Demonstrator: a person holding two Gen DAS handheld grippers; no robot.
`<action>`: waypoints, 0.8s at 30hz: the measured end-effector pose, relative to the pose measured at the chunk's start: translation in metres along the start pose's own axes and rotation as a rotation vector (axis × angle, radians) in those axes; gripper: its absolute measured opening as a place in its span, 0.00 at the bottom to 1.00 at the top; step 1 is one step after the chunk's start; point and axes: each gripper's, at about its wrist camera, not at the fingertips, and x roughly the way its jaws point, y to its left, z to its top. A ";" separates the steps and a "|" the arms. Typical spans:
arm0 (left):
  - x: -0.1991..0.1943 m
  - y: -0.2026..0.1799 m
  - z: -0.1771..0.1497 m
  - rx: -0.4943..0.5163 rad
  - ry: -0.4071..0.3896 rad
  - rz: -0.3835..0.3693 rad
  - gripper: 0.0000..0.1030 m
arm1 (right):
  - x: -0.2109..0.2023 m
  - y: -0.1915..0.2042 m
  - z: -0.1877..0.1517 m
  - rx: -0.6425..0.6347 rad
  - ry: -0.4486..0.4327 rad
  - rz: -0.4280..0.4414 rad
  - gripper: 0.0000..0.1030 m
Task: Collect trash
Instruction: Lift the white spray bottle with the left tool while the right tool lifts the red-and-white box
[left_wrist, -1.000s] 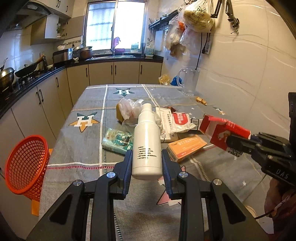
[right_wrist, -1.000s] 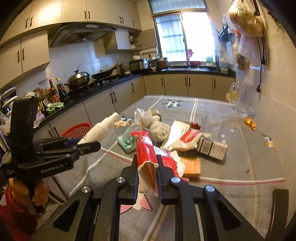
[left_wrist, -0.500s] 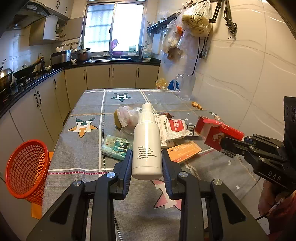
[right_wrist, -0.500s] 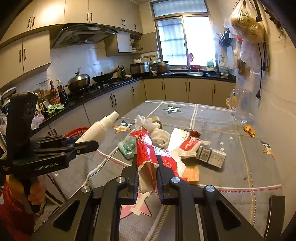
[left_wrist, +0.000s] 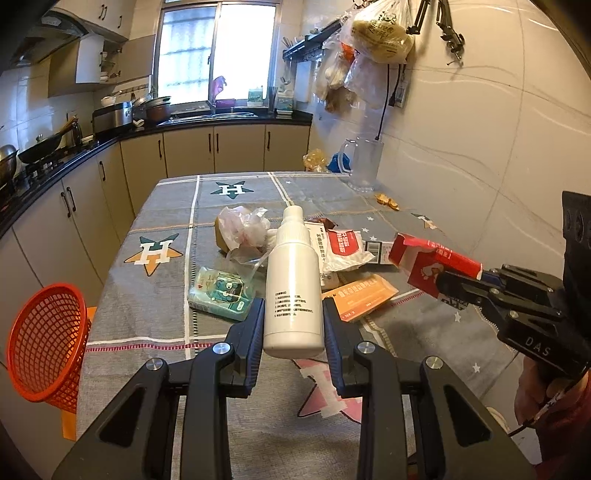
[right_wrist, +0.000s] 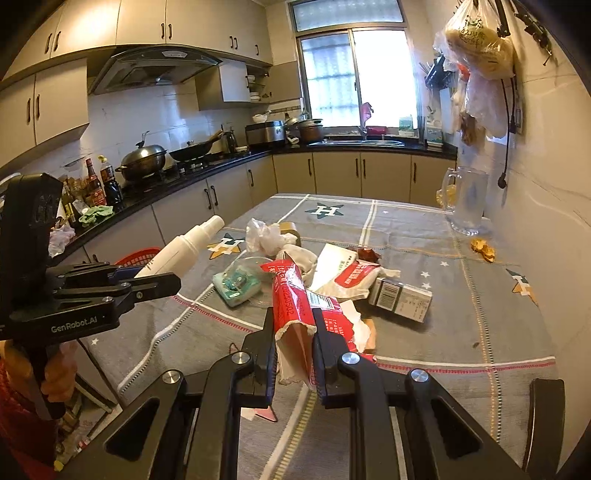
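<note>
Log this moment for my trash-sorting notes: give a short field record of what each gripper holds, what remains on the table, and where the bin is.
left gripper: shut on white spray bottle, held above the table
right gripper: shut on red carton, torn open
left on table: green packet, orange packet, plastic bag, white-red pouch, small box
bin: orange basket, beside the table's left edge
</note>
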 end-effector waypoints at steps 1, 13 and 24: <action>0.001 0.000 0.000 0.002 -0.001 -0.003 0.28 | 0.000 -0.001 0.000 0.003 -0.001 -0.002 0.17; 0.020 -0.002 -0.003 0.024 0.018 -0.028 0.28 | 0.013 -0.016 -0.007 0.009 0.020 -0.043 0.17; 0.030 -0.005 0.001 0.037 0.031 -0.037 0.28 | 0.015 -0.025 -0.002 0.028 0.011 -0.046 0.17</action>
